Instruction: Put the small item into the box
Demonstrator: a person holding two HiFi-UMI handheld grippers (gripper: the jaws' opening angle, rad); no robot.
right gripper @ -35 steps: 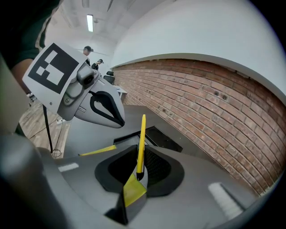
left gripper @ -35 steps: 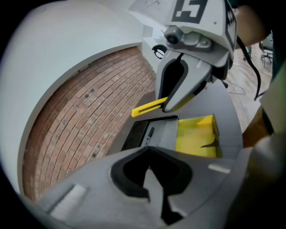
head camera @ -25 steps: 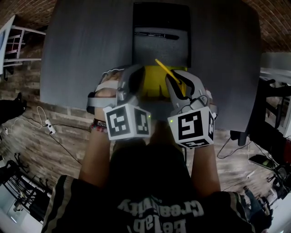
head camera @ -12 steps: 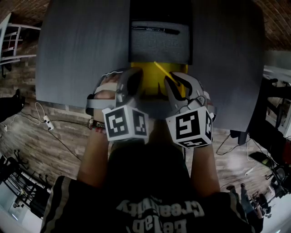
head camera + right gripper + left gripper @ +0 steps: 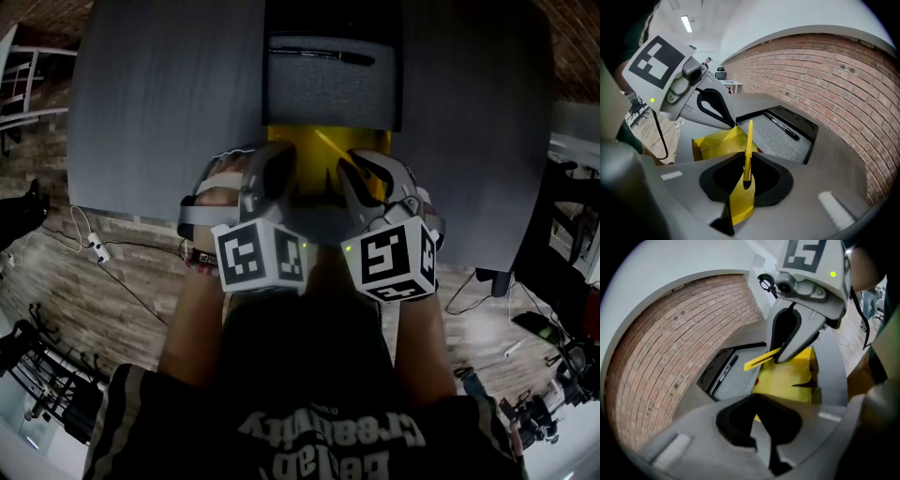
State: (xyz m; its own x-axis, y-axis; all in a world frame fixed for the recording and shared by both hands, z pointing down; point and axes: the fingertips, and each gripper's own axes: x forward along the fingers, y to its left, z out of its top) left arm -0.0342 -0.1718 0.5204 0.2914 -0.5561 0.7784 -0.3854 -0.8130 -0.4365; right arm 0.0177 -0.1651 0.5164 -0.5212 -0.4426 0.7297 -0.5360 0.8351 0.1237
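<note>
both dropped lower; right tongs clamp yellow stick over yellow box, mid-frame; left tongs pinch box edge; drop-in looks close

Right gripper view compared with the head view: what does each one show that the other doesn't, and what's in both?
Only the right gripper view shows the right gripper's jaws pinching the yellow pen, plus a ceiling light. Only the head view shows the person's forearms, that gripper's own marker cube and the floor with its cables. Both show the yellow box, the black marker in its tray, the grey table and the left gripper.
</note>
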